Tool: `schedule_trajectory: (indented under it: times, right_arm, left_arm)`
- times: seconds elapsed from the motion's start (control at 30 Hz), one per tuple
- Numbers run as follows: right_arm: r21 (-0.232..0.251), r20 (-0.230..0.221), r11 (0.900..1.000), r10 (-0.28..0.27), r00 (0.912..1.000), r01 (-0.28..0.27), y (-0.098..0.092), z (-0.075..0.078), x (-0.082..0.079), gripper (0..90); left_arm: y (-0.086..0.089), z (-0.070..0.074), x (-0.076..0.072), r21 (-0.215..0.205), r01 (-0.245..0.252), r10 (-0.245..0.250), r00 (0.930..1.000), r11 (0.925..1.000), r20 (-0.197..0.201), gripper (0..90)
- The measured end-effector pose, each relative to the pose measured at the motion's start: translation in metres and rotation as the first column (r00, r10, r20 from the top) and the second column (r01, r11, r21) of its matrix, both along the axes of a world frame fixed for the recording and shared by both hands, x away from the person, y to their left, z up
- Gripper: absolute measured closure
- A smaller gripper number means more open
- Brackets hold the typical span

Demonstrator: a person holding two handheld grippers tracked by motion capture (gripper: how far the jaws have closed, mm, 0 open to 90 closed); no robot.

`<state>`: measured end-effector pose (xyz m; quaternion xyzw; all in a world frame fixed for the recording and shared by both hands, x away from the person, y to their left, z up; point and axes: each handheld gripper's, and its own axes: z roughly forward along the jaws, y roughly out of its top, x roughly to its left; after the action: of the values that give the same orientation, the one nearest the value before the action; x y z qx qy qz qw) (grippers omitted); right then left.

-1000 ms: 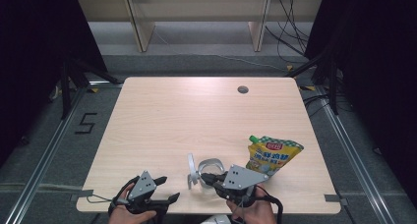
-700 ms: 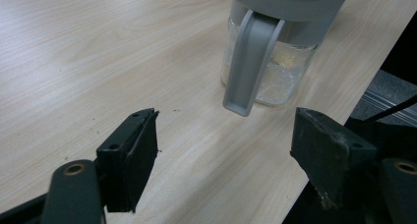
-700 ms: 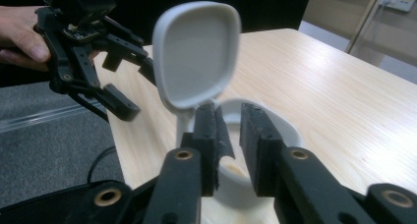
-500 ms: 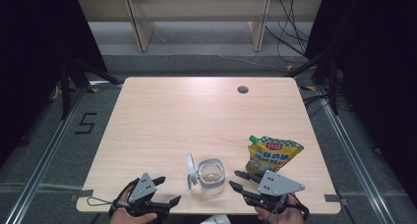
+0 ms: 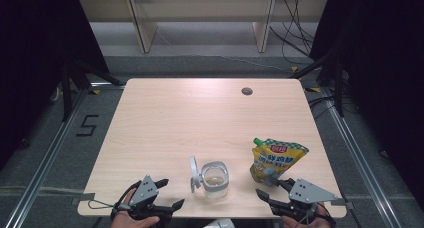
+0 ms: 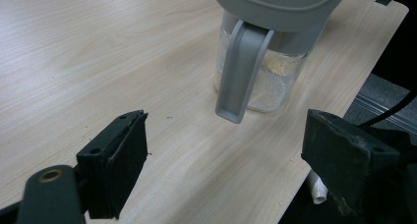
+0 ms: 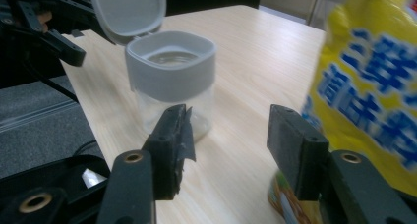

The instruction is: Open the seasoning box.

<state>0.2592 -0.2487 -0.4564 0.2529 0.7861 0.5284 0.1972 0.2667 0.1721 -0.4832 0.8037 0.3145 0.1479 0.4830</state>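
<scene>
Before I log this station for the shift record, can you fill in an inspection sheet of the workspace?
Surface: light wood table, round hole near the far edge.
Job's things: clear jar with grey collar, lid flipped open, a little pale content inside; yellow pouch standing right of it.
Clutter: nothing seen.
Grippers: left tongs open, empty, left of the jar; right tongs have just been opening, empty, beside the pouch.
Cables: bundle on the floor behind the table.
Surroundings: grey floor, a 5 marking at left, wooden shelving beyond.
</scene>
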Motion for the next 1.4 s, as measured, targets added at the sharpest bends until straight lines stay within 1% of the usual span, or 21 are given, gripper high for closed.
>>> schedule_trajectory:
  times: [0.23,0.27,0.3,0.33,0.43,0.53,0.57,0.73,0.8,0.87,0.93,0.97,1.0,1.03,1.13,1.2,1.23,1.3,1.33,1.37,1.4]
  right_arm:
    - [0.008,-0.065,0.996,-0.083,0.9944,0.084,-0.027,-0.003,-0.006,41.8]
    - [0.023,-0.062,0.995,-0.1,0.9931,0.101,-0.03,-0.004,-0.006,40.6]
    - [0.024,-0.068,0.994,-0.105,0.9921,0.107,-0.034,-0.004,-0.007,39.8]
    - [0.022,-0.048,0.992,-0.124,0.9911,0.125,-0.039,-0.004,-0.008,39.4]
    - [0.034,-0.119,0.983,-0.175,0.9774,0.18,-0.047,-0.006,-0.013,36.0]
    - [0.032,-0.097,0.982,-0.184,0.9782,0.187,-0.055,-0.009,-0.008,30.9]
    - [0.037,-0.143,0.977,-0.205,0.9682,0.212,-0.056,-0.011,-0.009,26.8]
    - [0.024,-0.119,0.978,-0.202,0.972,0.206,-0.065,-0.023,0.004,16.6]
    - [0.039,-0.153,0.974,-0.214,0.9646,0.223,-0.066,-0.027,0.009,16.2]
    - [0.039,-0.128,0.974,-0.217,0.9677,0.224,-0.069,-0.03,0.016,15.8]
    - [0.048,-0.145,0.974,-0.211,0.9667,0.22,-0.069,-0.032,0.02,15.8]
    - [0.03,-0.122,0.981,-0.188,0.9746,0.193,-0.07,-0.034,0.025,15.8]
    - [0.033,-0.129,0.983,-0.177,0.9758,0.182,-0.07,-0.035,0.027,15.9]
    - [0.017,-0.109,0.984,-0.176,0.9783,0.179,-0.07,-0.036,0.029,15.9]
    - [0.034,-0.12,0.987,-0.152,0.9811,0.157,-0.07,-0.039,0.036,15.9]
    - [0.038,-0.14,0.982,-0.179,0.9739,0.186,-0.07,-0.039,0.038,15.9]
    - [0.035,-0.116,0.983,-0.175,0.9777,0.18,-0.071,-0.041,0.042,15.9]
    - [0.032,-0.123,0.983,-0.174,0.9769,0.18,-0.071,-0.042,0.046,16.0]
    - [0.023,-0.079,0.986,-0.161,0.9837,0.164,-0.072,-0.043,0.051,16.0]
    - [0.034,-0.117,0.984,-0.169,0.9787,0.174,-0.07,-0.044,0.05,16.1]
    - [0.031,-0.113,0.987,-0.156,0.9812,0.16,-0.07,-0.044,0.051,16.0]
  left_arm:
    - [-0.001,0.0,0.0,0.006,0.004,-0.004,1.0,1.0,-0.006,16.8]
    - [-0.004,-0.002,-0.001,-0.019,-0.016,0.015,0.9995,0.9997,-0.026,16.8]
    - [-0.003,-0.001,-0.001,0.009,-0.012,0.012,0.9996,0.9999,-0.024,16.8]
    - [-0.003,-0.002,-0.001,0.0,-0.006,0.006,0.9997,1.0,-0.025,16.8]
    - [-0.004,-0.002,-0.001,-0.01,-0.01,0.01,0.9995,0.9999,-0.031,16.7]
    - [-0.005,-0.002,0.0,-0.004,-0.007,0.007,0.9996,1.0,-0.028,16.4]
    - [-0.004,-0.002,0.001,0.016,0.012,-0.011,0.9999,0.9998,-0.008,16.2]
    - [-0.005,-0.002,-0.001,0.007,0.0,0.0,0.9994,1.0,-0.034,16.2]
    - [-0.006,-0.002,0.0,0.006,0.01,-0.01,0.9998,0.9999,-0.019,16.2]
    - [-0.006,-0.002,0.0,0.014,0.019,-0.018,0.9997,0.9997,-0.018,16.2]
    - [-0.006,-0.003,0.001,0.017,0.027,-0.026,0.9995,0.9995,-0.017,16.2]
    - [-0.007,-0.003,-0.001,0.011,0.019,-0.018,0.999,0.9998,-0.041,16.2]
    - [-0.008,-0.004,-0.001,0.003,0.014,-0.014,0.9993,0.9999,-0.036,16.2]
    - [-0.007,-0.003,0.0,0.03,0.027,-0.027,0.9995,0.9992,-0.016,16.2]
    - [-0.007,-0.004,0.0,0.036,0.019,-0.018,0.9994,0.9992,-0.029,16.2]
    - [-0.008,-0.004,0.0,0.017,0.017,-0.016,0.9993,0.9997,-0.033,16.2]
    - [-0.008,-0.004,0.0,0.022,0.015,-0.014,0.9993,0.9997,-0.035,16.2]
    - [-0.008,-0.004,0.0,0.016,0.01,-0.009,0.9992,0.9998,-0.039,16.2]
    - [-0.008,-0.004,0.0,0.016,0.01,-0.009,0.9992,0.9998,-0.039,16.3]
    - [-0.008,-0.004,0.0,0.016,0.01,-0.009,0.9991,0.9998,-0.04,16.3]
    - [-0.008,-0.004,0.0,0.02,0.012,-0.011,0.9992,0.9997,-0.038,16.3]
